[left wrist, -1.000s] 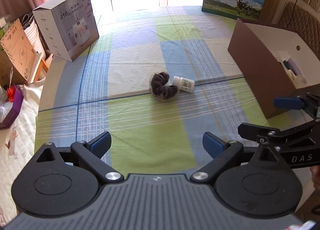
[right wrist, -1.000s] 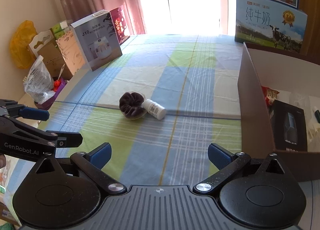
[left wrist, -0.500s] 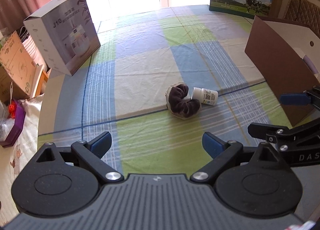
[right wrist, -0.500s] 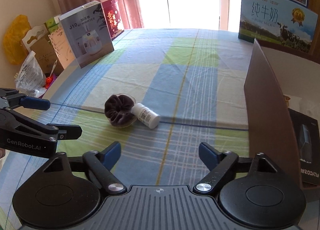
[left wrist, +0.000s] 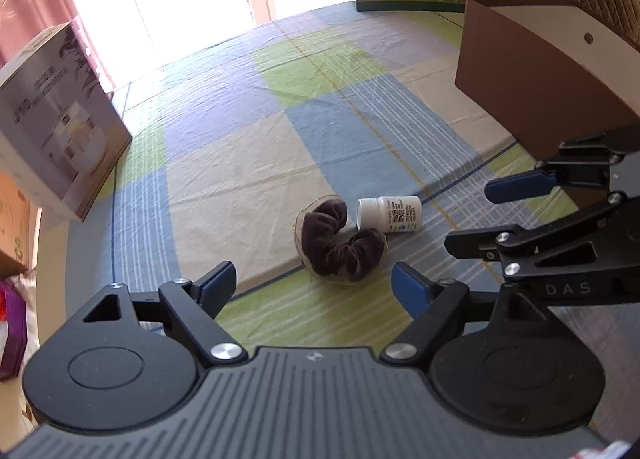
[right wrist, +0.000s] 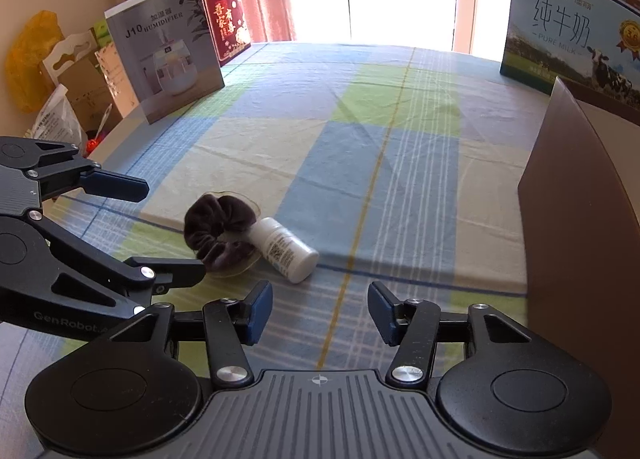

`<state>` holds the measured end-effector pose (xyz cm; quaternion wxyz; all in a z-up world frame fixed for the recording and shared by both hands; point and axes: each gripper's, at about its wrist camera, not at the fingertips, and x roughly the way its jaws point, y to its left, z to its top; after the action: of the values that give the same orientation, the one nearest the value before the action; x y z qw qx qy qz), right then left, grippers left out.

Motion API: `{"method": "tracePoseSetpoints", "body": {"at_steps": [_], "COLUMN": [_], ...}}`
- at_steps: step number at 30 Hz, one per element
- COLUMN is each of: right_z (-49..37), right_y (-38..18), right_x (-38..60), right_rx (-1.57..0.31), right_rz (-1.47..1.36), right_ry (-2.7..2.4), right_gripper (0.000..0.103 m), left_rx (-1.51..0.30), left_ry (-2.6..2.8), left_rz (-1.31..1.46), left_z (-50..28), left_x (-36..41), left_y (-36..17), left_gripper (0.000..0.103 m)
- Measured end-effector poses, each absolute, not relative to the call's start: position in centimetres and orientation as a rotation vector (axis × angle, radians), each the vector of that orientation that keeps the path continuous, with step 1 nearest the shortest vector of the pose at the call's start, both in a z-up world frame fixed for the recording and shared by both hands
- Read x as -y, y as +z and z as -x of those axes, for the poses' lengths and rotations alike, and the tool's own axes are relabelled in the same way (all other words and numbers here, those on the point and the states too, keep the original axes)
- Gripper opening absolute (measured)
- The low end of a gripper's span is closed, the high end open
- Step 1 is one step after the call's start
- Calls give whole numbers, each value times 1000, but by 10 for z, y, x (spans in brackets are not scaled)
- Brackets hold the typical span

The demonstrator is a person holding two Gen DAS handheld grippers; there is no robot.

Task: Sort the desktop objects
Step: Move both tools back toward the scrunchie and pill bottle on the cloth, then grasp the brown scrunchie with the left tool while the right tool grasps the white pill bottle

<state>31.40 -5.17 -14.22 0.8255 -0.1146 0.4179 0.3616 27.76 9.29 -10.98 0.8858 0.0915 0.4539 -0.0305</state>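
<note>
A dark brown velvet scrunchie (left wrist: 336,245) (right wrist: 218,231) in a clear wrapper lies on the checked tablecloth, touching a small white bottle (left wrist: 390,214) (right wrist: 286,249) that lies on its side. My left gripper (left wrist: 314,283) hovers just short of the scrunchie, its jaws closing with nothing between them. My right gripper (right wrist: 318,311) sits just short of the bottle, jaws also closing on empty air. Each gripper shows in the other's view, the right gripper (left wrist: 500,215) at the right and the left gripper (right wrist: 160,231) at the left.
A brown open cardboard box (left wrist: 536,79) (right wrist: 580,211) stands at the right. A humidifier box (right wrist: 164,51) (left wrist: 52,127) stands at the left edge, a milk carton box (right wrist: 568,39) at the far right, a red box (right wrist: 226,17) behind. Bags and cartons (right wrist: 60,71) lie off the table's left side.
Both grippers have come forward and down toward the scrunchie and bottle, which now look larger. The right jaws have narrowed a lot, the left jaws slightly.
</note>
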Motion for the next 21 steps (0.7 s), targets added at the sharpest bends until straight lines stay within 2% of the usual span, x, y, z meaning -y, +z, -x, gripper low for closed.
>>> {"method": "tracePoseSetpoints", "body": {"at_steps": [12,14,19,21], "right_z": [-331,-332,-335,-336], "right_y": [-151,-152,-153,-153], "right_x": [56,55,51,49], "right_rx": [-917,-917,-919,-919], "right_rz": [222,221,221,223], "right_ry": [742,742,748,753], "right_gripper": [52,52,52,52], "left_rx": [-936,-937,-944,-939], "left_ry": [-185,-197,-232,-244], "left_rz": [-347,-354,-341,-328], "left_z": [-303,-306,-313,-313], "left_x": [-77,-78,-80,-82], "left_y": [-129,-131,-135,-135], "left_gripper": [80,77,57,52]}}
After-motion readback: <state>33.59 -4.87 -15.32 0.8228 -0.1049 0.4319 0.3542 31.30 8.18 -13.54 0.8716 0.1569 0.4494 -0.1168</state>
